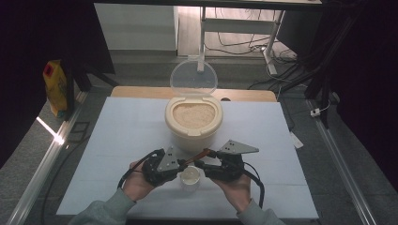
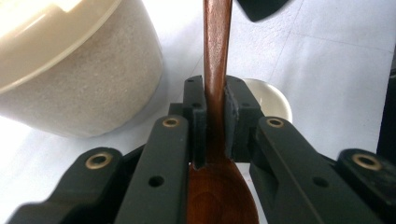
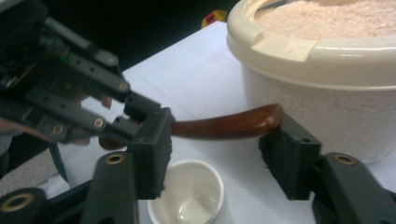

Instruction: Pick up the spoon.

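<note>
left gripper (image 2: 215,105) clamps wooden spoon (image 2: 217,56)

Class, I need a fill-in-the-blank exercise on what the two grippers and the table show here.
1. The left gripper is shut on a wooden ____.
2. The right gripper has its jaws ____.
3. The big tub holds rice, and its lid stands ____.
4. Below the grippers sits a small white ____.

Missing words: spoon; open; open; cup
</note>
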Demonstrator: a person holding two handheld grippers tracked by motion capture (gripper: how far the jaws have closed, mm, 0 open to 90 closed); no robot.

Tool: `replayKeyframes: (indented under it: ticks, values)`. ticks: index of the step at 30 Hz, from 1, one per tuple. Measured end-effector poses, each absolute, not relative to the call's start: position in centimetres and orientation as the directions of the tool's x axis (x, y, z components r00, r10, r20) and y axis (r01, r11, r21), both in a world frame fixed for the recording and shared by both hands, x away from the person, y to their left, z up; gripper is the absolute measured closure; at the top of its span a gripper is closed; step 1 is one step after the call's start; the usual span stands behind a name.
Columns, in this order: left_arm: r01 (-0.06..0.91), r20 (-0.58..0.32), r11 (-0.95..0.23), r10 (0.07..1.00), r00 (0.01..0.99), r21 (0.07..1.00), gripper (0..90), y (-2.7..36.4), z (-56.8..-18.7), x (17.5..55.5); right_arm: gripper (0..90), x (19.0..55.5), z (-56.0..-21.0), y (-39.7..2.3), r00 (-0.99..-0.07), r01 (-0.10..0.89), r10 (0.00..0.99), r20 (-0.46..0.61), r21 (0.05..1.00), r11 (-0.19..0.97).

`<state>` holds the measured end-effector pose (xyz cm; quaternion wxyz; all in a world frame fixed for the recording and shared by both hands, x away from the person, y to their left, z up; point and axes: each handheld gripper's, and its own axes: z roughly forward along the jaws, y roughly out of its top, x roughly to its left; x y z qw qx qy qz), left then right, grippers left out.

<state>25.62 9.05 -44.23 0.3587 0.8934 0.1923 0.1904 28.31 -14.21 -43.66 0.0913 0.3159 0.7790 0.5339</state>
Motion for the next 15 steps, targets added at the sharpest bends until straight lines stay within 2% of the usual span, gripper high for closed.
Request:
replayKeyframes:
  ticks: [5,15]
  values:
    - [0.186,0.247,-0.688,0.48,0.842,0.701,79.6,8.71,-44.21,25.28,55.5,28.51,-43.64,-14.16,-0.775,0.417,0.584,0.24,0.889,0.189]
    - [0.188,0.251,-0.691,0.481,0.84,0.698,79.7,8.89,-44.28,25.36,71.0,28.6,-43.5,-14.16,-0.78,0.426,0.544,0.308,0.899,0.102]
